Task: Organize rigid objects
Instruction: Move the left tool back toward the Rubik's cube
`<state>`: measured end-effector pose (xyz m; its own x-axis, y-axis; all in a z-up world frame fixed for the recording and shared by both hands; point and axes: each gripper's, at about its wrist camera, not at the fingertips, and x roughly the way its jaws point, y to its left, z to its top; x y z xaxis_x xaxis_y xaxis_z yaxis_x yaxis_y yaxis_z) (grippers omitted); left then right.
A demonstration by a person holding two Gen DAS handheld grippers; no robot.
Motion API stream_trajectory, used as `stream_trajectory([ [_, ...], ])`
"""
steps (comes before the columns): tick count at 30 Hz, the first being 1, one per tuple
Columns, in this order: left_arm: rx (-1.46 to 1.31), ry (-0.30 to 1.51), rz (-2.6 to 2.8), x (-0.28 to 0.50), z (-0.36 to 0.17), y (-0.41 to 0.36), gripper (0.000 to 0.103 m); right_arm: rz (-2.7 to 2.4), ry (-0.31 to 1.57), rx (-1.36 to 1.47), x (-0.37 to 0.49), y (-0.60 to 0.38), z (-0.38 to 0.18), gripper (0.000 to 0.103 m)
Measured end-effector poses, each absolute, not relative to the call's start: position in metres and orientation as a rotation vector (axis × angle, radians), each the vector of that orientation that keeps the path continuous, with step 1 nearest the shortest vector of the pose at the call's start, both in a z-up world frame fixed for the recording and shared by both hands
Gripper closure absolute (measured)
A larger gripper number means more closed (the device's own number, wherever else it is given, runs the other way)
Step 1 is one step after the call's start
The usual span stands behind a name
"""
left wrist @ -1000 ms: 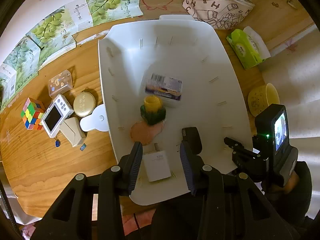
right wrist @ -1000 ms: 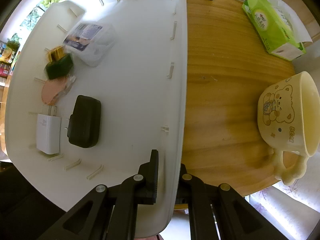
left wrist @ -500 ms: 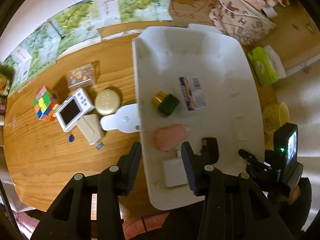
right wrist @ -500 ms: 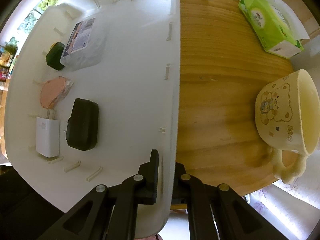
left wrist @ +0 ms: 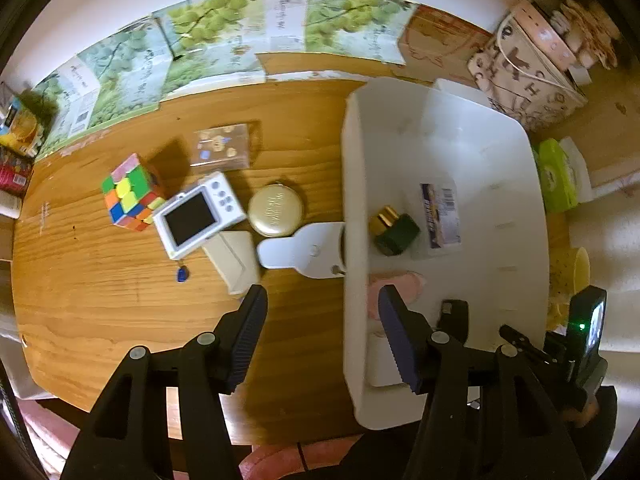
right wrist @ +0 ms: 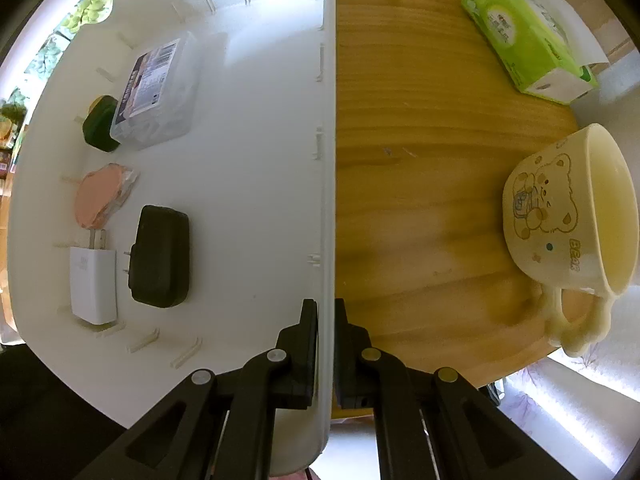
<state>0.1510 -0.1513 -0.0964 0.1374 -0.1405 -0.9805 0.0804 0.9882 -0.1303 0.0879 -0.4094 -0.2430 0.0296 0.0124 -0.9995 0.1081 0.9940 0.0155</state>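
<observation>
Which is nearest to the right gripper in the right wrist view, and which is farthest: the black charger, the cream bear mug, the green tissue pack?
From the right gripper:
1. Black charger, inside the white bin, to the left.
2. Cream bear mug, on the wooden table, to the right.
3. Green tissue pack, far upper right.

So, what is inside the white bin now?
In the white bin lie a white charger, a black adapter, a pink pad, a clear labelled box and a dark green bottle, partly hidden behind the box.
</observation>
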Motion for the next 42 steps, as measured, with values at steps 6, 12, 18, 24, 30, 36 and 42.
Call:
stream_trajectory([
  [6,-0.061,1.409,-0.118,0.156,-0.097,-0.129,0.041,-0.098,1.549,0.098,0.091,-0.409,-0.244,0.096],
  [12,-0.069,1.383,-0.08,0.162,-0.098,-0.102,0.041,-0.123,1.554,0.109,0.094,-0.408,-0.245,0.096],
  [18,-0.063,1.361,-0.038,0.166,-0.097,-0.073,0.041,-0.151,1.561,0.125,0.096,-0.412,-0.242,0.097],
  [24,-0.092,1.364,0.025,0.17,-0.103,-0.034,0.041,-0.18,1.549,0.175,0.1,-0.419,-0.241,0.097],
  [30,-0.122,1.408,0.066,0.177,-0.117,-0.002,0.041,-0.219,1.533,0.222,0.095,-0.427,-0.24,0.097],
  [36,-0.179,1.42,0.091,0.19,-0.127,0.018,0.037,-0.258,1.526,0.259,0.089,-0.434,-0.238,0.096],
  [42,-0.296,1.44,0.095,0.208,-0.14,0.03,0.031,-0.295,1.533,0.273,0.089,-0.434,-0.238,0.094],
])
